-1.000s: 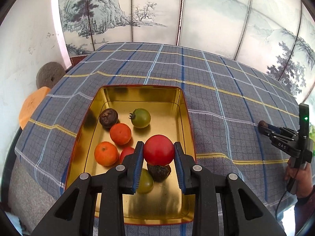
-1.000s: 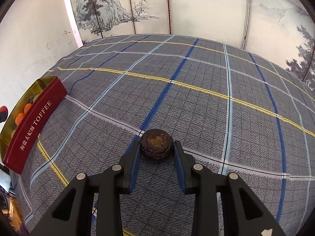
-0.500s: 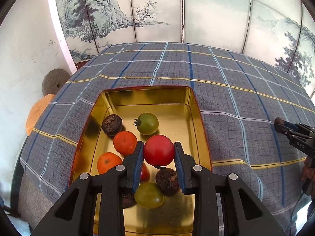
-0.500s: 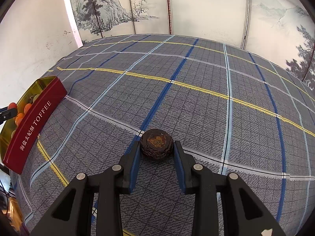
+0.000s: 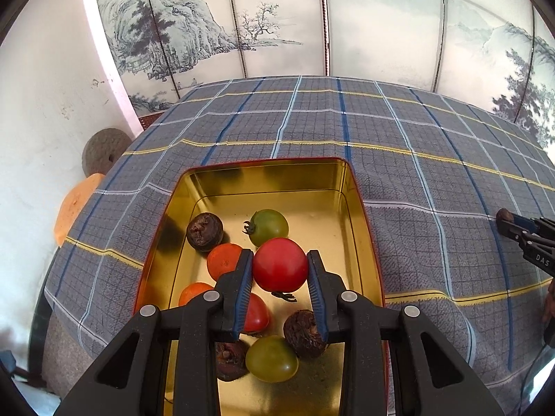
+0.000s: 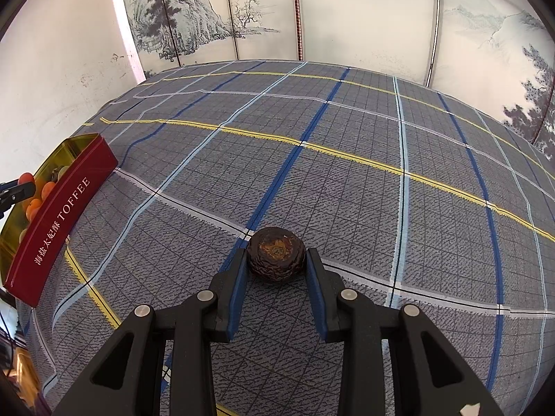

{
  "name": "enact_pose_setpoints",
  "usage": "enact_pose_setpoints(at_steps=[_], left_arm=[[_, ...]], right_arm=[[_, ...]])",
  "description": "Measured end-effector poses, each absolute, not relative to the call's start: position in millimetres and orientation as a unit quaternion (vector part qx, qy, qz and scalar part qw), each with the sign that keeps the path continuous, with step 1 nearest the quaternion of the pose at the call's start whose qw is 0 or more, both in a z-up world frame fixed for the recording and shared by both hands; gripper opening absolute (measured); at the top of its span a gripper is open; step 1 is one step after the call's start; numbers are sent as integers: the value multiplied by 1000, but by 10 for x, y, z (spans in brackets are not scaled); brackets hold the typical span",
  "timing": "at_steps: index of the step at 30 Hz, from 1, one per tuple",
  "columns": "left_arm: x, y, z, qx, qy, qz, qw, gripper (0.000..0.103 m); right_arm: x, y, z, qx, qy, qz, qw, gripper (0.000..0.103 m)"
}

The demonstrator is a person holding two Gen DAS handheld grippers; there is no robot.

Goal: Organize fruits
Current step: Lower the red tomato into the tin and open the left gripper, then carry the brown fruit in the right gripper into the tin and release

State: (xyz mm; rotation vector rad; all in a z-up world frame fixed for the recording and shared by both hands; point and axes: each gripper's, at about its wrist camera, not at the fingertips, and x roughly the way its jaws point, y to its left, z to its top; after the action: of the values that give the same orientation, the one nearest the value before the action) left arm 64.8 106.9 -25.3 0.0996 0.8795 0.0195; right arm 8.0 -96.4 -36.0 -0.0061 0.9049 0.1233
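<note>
My left gripper point(image 5: 279, 270) is shut on a red tomato point(image 5: 279, 268) and holds it above the gold inside of a red tin point(image 5: 353, 187). In the tin lie several fruits: a green tomato point(image 5: 270, 227), oranges point(image 5: 223, 260), dark wrinkled fruits point(image 5: 204, 231), another green tomato point(image 5: 271, 358) and a red one point(image 5: 256, 313). My right gripper point(image 6: 276, 260) is shut on a dark wrinkled fruit point(image 6: 276, 258) low over the checked tablecloth point(image 6: 347, 190). The tin, marked TOFFEE, shows at the far left of the right wrist view point(image 6: 59, 218).
The right gripper shows at the right edge of the left wrist view point(image 5: 527, 235). A painted folding screen point(image 5: 312, 24) stands behind the table. A grey disc point(image 5: 102, 152) and an orange cushion point(image 5: 74, 204) lie past the table's left edge.
My left gripper with the red tomato has moved forward over the tin, so more fruits show beneath it. The right gripper with the dark fruit has hardly moved.
</note>
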Motion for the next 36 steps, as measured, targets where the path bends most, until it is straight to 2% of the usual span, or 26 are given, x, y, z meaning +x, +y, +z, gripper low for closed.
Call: enact_pose_setpoints(at_steps=[4, 11, 17, 21, 36], left_arm=[[656, 1051, -255, 59, 426, 20, 903, 33], [582, 1069, -151, 66, 407, 28, 911, 56], [432, 1070, -34, 70, 387, 35, 919, 60], [309, 1096, 24, 73, 377, 48, 922, 68], [-74, 1271, 106, 34, 353, 59, 933, 71]], right_arm=[[81, -965, -360, -3, 437, 59, 898, 30], [82, -964, -359, -4, 437, 59, 898, 30], [84, -957, -358, -4, 437, 59, 897, 30], [85, -956, -357, -4, 437, 59, 898, 30], [-249, -791, -226, 13, 424, 81, 902, 30]])
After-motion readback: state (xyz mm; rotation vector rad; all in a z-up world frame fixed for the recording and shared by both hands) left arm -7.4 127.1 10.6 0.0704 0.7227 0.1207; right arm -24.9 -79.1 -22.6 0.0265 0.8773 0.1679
